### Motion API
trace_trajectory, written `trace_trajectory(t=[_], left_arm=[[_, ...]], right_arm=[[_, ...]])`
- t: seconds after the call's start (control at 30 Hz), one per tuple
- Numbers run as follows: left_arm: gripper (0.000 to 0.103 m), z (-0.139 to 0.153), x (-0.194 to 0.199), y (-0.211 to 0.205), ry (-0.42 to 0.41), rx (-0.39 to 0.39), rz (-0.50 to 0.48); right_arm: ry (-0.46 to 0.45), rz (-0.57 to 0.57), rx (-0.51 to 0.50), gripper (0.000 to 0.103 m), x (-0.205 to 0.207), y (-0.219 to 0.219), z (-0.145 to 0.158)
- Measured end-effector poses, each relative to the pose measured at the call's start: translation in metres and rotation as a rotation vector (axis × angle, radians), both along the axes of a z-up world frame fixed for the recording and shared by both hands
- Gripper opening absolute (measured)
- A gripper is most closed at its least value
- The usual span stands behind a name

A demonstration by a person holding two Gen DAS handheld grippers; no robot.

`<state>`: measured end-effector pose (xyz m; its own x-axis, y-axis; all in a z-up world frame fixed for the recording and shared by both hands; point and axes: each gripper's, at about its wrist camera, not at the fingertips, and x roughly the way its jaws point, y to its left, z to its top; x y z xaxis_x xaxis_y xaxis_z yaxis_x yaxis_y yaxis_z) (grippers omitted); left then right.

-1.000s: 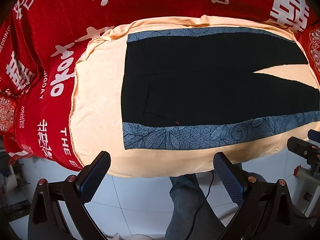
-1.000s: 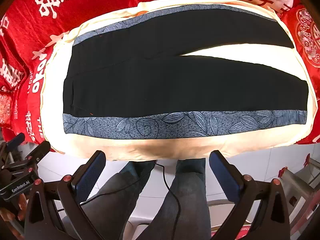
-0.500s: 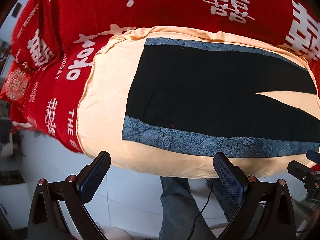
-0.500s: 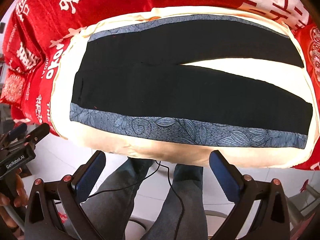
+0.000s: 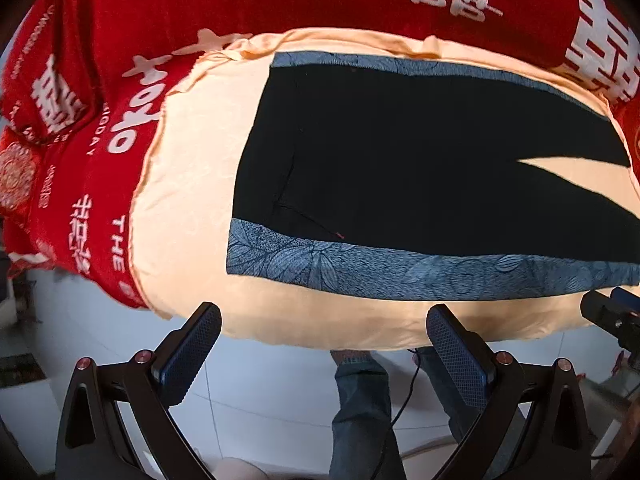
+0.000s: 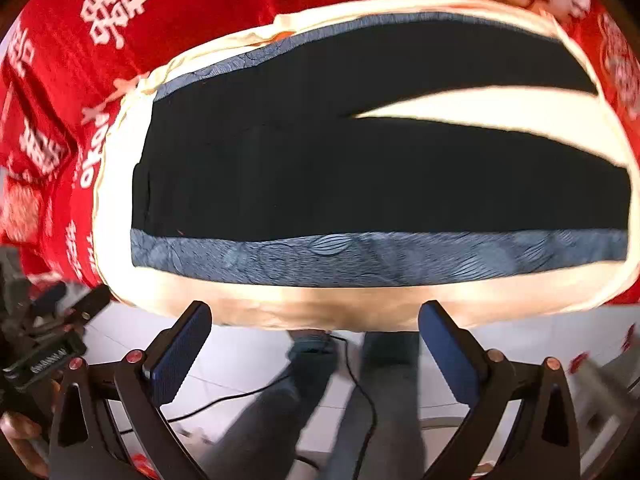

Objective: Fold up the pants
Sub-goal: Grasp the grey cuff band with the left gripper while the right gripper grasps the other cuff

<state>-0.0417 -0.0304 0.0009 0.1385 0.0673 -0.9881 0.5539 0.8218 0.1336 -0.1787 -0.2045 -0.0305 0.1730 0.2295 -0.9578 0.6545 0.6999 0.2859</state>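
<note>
Both tools, left [image 5: 322, 344] and right [image 6: 314, 338], have closed in on the flat pants [image 6: 360, 176] (jaws spread, empty); folding hasn't begun.

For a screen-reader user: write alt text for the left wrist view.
Black pants with blue leaf-patterned side stripes lie flat and unfolded on a peach cloth spread over a red bedcover with white characters. The open left gripper hovers off the bed's near edge, holding nothing, above a white floor and the person's jeans.
</note>
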Motion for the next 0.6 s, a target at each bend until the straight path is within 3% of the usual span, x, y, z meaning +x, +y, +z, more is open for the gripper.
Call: trace_trajectory(t=[0.1,0.2,0.3,0.33,0.37,0.4,0.43,0.6], left_arm=[[0.103,-0.019,0.01,0.014,0.008,-0.014,0.01],[0.103,-0.04,0.022,0.035,0.04,-0.092,0.07],[0.103,-0.068,0.032,0.057,0.128,-0.2,0.134],[0.103,-0.077,0.034,0.065,0.142,-0.232,0.159],[0.103,-0.084,0.035,0.071,0.155,-0.267,0.177],[0.103,-0.092,0.036,0.077,0.169,-0.303,0.193],[0.103,-0.102,0.036,0.084,0.188,-0.341,0.209],[0.103,-0.138,0.033,0.093,0.248,-0.406,0.218]], right_arm=[[-0.027,-0.032,0.035,0.103,0.003,0.016,-0.019],[-0.088,-0.053,0.105,0.103,0.008,0.036,-0.038],[-0.211,-0.075,0.275,0.102,0.013,0.057,-0.069],[-0.242,-0.086,0.32,0.093,0.014,0.063,-0.08],[-0.261,-0.094,0.352,0.073,0.015,0.068,-0.092],[-0.263,-0.1,0.369,0.066,0.017,0.072,-0.1],[-0.268,-0.107,0.398,0.063,0.018,0.077,-0.113],[-0.327,-0.171,0.496,0.063,0.017,0.09,-0.169]])
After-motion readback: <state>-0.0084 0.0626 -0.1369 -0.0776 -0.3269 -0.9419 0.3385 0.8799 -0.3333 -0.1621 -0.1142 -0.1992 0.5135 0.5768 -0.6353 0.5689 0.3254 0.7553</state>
